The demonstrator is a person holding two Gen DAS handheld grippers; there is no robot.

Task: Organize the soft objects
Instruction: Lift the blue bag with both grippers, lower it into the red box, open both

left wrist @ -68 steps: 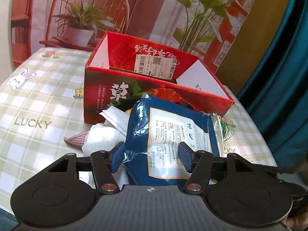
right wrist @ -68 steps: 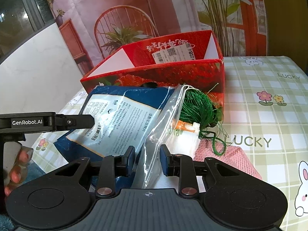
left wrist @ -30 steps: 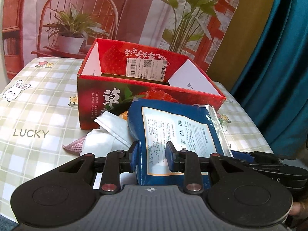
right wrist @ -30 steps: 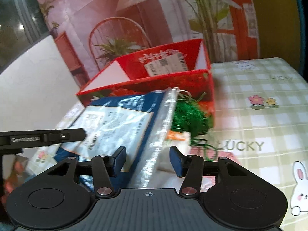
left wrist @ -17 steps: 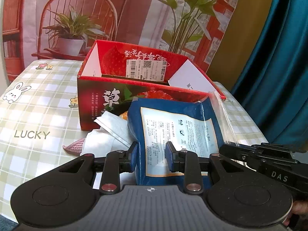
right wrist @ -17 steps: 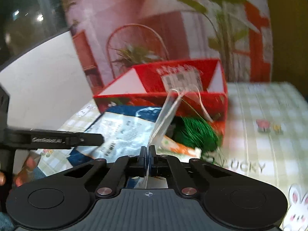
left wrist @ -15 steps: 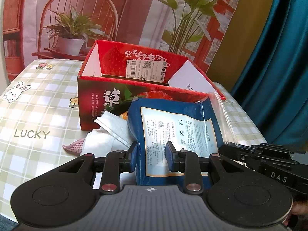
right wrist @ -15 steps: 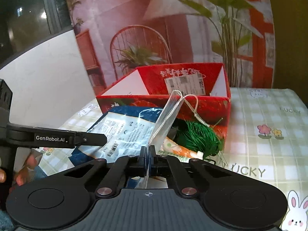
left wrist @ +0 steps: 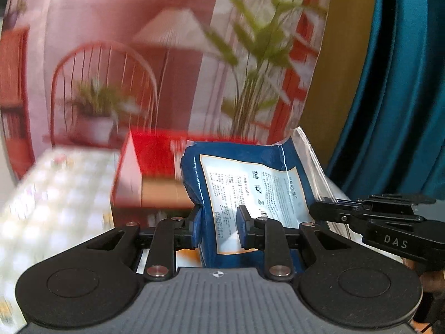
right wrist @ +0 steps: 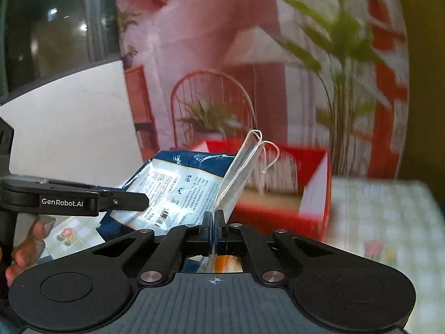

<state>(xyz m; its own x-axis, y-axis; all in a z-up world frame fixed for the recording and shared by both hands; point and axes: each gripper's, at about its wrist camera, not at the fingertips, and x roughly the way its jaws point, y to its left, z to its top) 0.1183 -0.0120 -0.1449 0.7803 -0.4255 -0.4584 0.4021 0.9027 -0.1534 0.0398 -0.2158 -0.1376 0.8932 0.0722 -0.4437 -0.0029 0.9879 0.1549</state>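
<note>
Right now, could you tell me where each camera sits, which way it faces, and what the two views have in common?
Left wrist: on the left gripper, looking along its closing fingers at the blue pouch between them; the right gripper enters from the right.
Right wrist: on the right gripper, shut on the clear plastic bag; the left gripper and a hand show at left.
Shared: pouch, bag, red box, checked tablecloth.

We see a table [right wrist: 389, 222] covered in a pale green-and-white checked cloth [left wrist: 47, 194] with small flower prints. Directly on it stands an open red cardboard box [right wrist: 281, 217] with white inner flaps, toward the far side. In the left wrist view the box [left wrist: 155, 172] sits right of a bare stretch of cloth.
</note>
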